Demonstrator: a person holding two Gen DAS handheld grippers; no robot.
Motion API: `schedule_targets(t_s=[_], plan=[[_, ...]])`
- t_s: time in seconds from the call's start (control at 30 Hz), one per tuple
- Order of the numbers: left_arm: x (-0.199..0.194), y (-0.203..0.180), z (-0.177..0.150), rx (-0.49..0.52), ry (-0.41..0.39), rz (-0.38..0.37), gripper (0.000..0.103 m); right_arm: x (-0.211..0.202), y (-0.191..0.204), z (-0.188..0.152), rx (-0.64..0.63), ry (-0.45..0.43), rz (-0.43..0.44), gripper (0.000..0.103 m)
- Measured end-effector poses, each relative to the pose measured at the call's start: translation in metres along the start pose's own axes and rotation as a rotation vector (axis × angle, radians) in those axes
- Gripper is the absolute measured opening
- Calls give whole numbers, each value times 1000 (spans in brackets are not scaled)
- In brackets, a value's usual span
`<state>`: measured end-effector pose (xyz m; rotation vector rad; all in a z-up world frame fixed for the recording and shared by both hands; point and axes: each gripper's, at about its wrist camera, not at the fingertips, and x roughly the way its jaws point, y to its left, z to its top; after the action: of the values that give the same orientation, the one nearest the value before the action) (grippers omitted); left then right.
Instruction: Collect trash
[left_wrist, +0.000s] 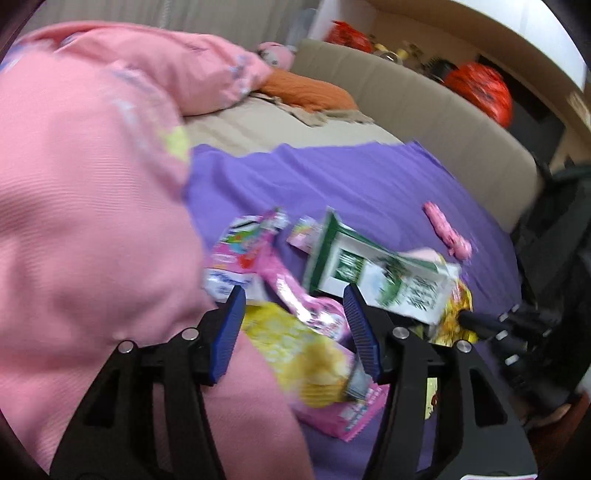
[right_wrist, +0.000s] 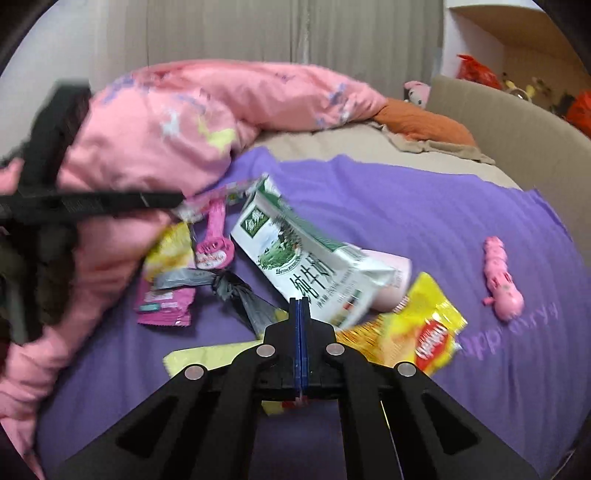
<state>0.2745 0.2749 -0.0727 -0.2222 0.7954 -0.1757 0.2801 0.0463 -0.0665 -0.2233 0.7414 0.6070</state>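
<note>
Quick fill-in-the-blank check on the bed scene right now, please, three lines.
1. The trash lies on a ____ blanket.
2. The right gripper is ____.
3. The milk carton is white and ____.

Missing words: purple; shut; green

Bed (right_wrist: 332, 144) under a purple blanket (right_wrist: 406, 221); on it a milk carton (right_wrist: 295, 251), yellow chip bags (right_wrist: 417, 325), pink wrappers (right_wrist: 164, 302), grey bag (right_wrist: 236, 291), pink toy (right_wrist: 502, 284), pink duvet (right_wrist: 177, 122).
</note>
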Motion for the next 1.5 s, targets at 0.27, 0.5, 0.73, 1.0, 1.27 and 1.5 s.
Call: schedule_targets(t_s=[0.27, 0.5, 0.73, 1.0, 1.27, 1.5], plan=[[1, -8, -2, 13, 2, -40, 53, -39, -23, -19, 148, -74, 66, 5], [-1, -21, -4, 21, 34, -120, 53, -29, -39, -57, 369, -10, 88, 5], [25, -48, -22, 135, 147, -104, 54, -3, -40, -41, 259, -16, -216, 6], [27, -58, -26, 160, 146, -118, 54, 36, -90, -50, 448, 152, -44, 6], [37, -89, -45, 270, 268, -274, 54, 29, -67, -50, 305, 203, -9, 6], [15, -114, -47, 336, 202, -334, 54, -16, -78, -74, 264, 159, -139, 6]])
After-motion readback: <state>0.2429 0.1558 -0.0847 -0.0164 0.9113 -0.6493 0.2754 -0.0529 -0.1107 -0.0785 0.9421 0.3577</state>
